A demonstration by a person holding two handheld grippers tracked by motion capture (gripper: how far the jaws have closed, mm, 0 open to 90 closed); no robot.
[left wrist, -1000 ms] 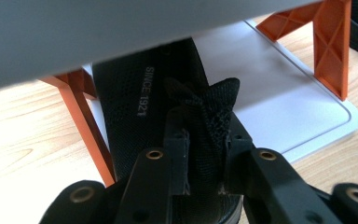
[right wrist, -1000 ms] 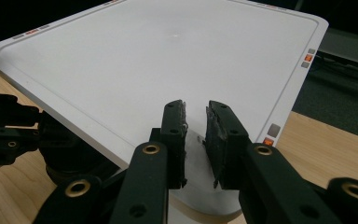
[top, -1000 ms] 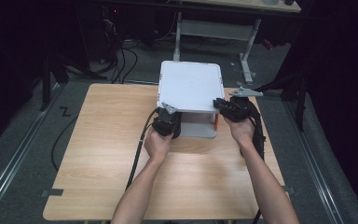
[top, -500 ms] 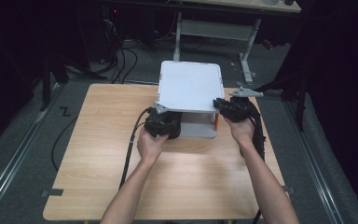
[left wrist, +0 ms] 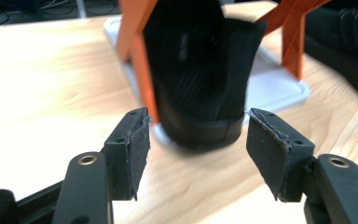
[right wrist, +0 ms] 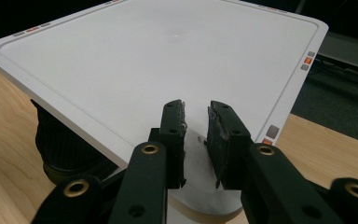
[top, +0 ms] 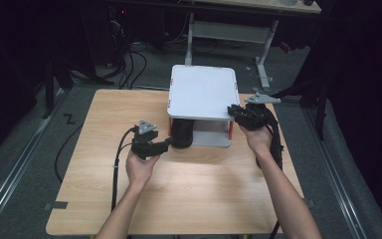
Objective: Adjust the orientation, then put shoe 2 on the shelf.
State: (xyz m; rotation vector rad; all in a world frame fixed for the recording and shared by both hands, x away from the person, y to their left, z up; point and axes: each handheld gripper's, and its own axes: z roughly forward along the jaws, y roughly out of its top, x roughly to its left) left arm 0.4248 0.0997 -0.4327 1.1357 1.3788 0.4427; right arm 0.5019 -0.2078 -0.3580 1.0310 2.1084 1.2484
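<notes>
Left tongs (top: 165,143) backed off toward 8 o'clock, jaws just opened, empty; black shoe (left wrist: 200,84) sits under white rack (top: 201,92); right tongs (right wrist: 196,140) nearly closed at rack's corner; placement looks done.

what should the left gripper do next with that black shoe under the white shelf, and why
Probably draw the left gripper a little further back. Its fingers have just been opening and stand apart with nothing between them, while the black rubber-soled shoe sits on the lower tray of the white two-tier shelf with orange legs. The right gripper grips the shelf top's edge.
</notes>
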